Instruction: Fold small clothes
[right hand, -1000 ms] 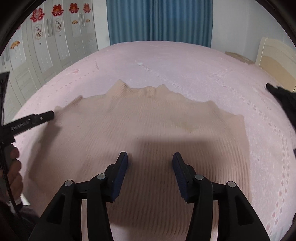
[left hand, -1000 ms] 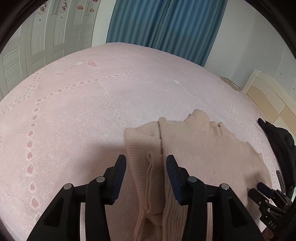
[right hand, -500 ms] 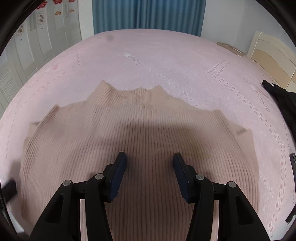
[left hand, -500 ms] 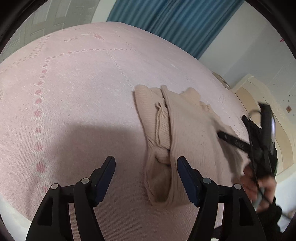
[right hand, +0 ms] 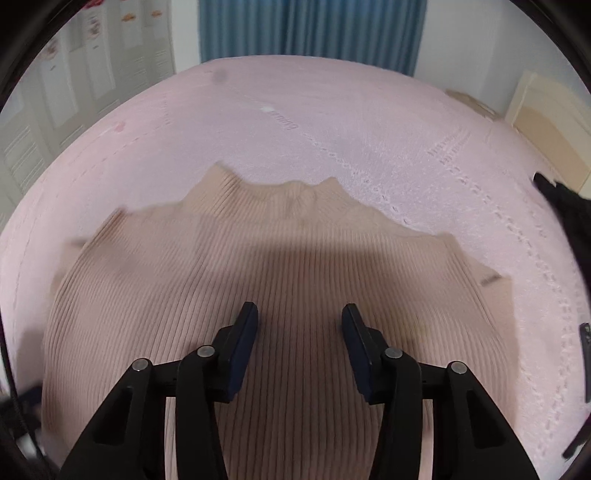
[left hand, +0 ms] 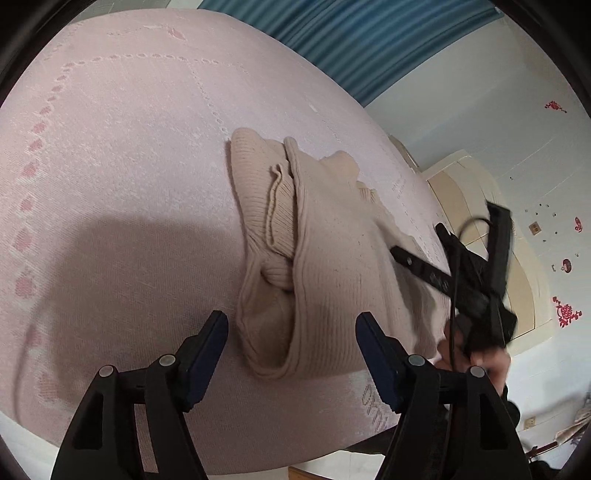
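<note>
A beige ribbed sweater (left hand: 332,258) lies flat on the pink bedspread (left hand: 110,184), its left sleeve folded in over the body. My left gripper (left hand: 291,332) hovers at the sweater's near left corner. Its jaws are opening, with the hem corner lying between them and the pads clear of it. In the right wrist view the sweater (right hand: 258,277) fills the lower half. My right gripper (right hand: 299,325) hangs over the middle of the body; its jaws are closing and pinch no cloth. One of its fingers (left hand: 421,267) also shows over the sweater's right side, held by a hand (left hand: 487,365).
A dark garment (right hand: 565,210) lies at the bed's right edge. Blue curtains (right hand: 310,33) hang beyond the bed, white wardrobe doors (right hand: 74,81) stand at the left, and a cream headboard (right hand: 546,122) is at the right. The bed's near edge (left hand: 258,461) runs below my left gripper.
My left gripper tipped down and its jaws widened; the folded sleeve edge now lies farther ahead. My right gripper moved over the sweater's body, its jaws narrowed slightly, and it came into the left wrist view.
</note>
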Motion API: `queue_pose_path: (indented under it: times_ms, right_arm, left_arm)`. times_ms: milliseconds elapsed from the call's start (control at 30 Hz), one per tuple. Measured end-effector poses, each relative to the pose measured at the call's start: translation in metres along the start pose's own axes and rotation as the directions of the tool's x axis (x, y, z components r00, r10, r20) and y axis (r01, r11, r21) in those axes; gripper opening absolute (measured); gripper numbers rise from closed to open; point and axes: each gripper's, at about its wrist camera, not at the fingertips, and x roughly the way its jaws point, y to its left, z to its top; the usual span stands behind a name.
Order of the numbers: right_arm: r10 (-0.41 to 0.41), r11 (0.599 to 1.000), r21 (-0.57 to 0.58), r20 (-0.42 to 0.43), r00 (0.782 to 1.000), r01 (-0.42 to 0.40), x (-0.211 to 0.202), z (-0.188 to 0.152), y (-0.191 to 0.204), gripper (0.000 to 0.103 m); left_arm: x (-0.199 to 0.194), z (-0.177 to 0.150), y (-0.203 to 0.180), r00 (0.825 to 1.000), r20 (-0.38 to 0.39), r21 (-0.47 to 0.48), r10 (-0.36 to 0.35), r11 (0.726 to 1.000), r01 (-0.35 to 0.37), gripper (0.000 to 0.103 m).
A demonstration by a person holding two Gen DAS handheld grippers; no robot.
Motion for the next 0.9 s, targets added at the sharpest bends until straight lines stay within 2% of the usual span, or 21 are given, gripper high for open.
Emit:
queue_pose_path:
  times_ms: [167, 233, 333, 400, 433, 567, 633, 700, 833, 900]
  right_arm:
    - [0.023, 1.000, -0.016, 0.026, 0.999, -0.022, -0.034, -0.044, 0.000, 0.043]
    - [0.054, 0.998, -0.012, 0.014, 0.998, -0.054, -0.045, -0.061, -0.001, 0.043]
    - [0.136, 0.990, 0.031, -0.050, 0.989, -0.135, -0.050, -0.084, -0.008, 0.043]
    - [0.162, 0.987, 0.020, -0.035, 0.986, -0.161, -0.058, -0.095, -0.010, 0.043]
    - [0.173, 0.985, 0.005, -0.024, 0.985, -0.173, -0.062, -0.098, -0.012, 0.042]
    - [0.193, 0.980, 0.043, 0.041, 0.980, -0.195, -0.081, -0.107, -0.037, 0.041]
    - [0.190, 0.977, 0.082, 0.084, 0.978, -0.197, -0.088, -0.109, -0.058, 0.041]
    - [0.170, 0.974, 0.131, 0.116, 0.979, -0.185, -0.093, -0.113, -0.081, 0.041]
    - [0.094, 0.962, 0.242, 0.127, 0.987, -0.123, -0.092, -0.118, -0.130, 0.040]
    - [0.054, 0.952, 0.293, 0.126, 0.991, -0.089, -0.090, -0.119, -0.152, 0.038]
  left_arm:
    - [0.016, 0.010, -0.002, 1.000, 0.017, -0.044, 0.001, 0.999, -0.001, 0.068]
    - [0.024, 0.015, -0.006, 0.999, 0.029, -0.054, 0.016, 0.998, -0.015, 0.068]
    - [0.036, 0.021, -0.015, 0.998, 0.050, -0.060, 0.050, 0.997, -0.047, 0.068]
    - [0.044, 0.027, -0.020, 0.995, 0.067, -0.063, 0.074, 0.996, -0.070, 0.067]
    - [0.045, 0.028, -0.022, 0.994, 0.072, -0.063, 0.084, 0.995, -0.079, 0.064]
    - [0.051, 0.036, -0.025, 0.987, 0.088, -0.065, 0.138, 0.989, -0.132, 0.033]
    - [0.051, 0.040, -0.025, 0.989, 0.091, -0.074, 0.118, 0.991, -0.112, 0.026]
    - [0.049, 0.043, -0.027, 0.988, 0.092, -0.064, 0.122, 0.991, -0.116, 0.024]
    - [0.041, 0.051, -0.050, 0.980, 0.099, -0.069, 0.172, 0.984, -0.166, 0.023]
    - [0.030, 0.053, -0.066, 0.970, 0.110, -0.045, 0.219, 0.976, -0.215, 0.022]
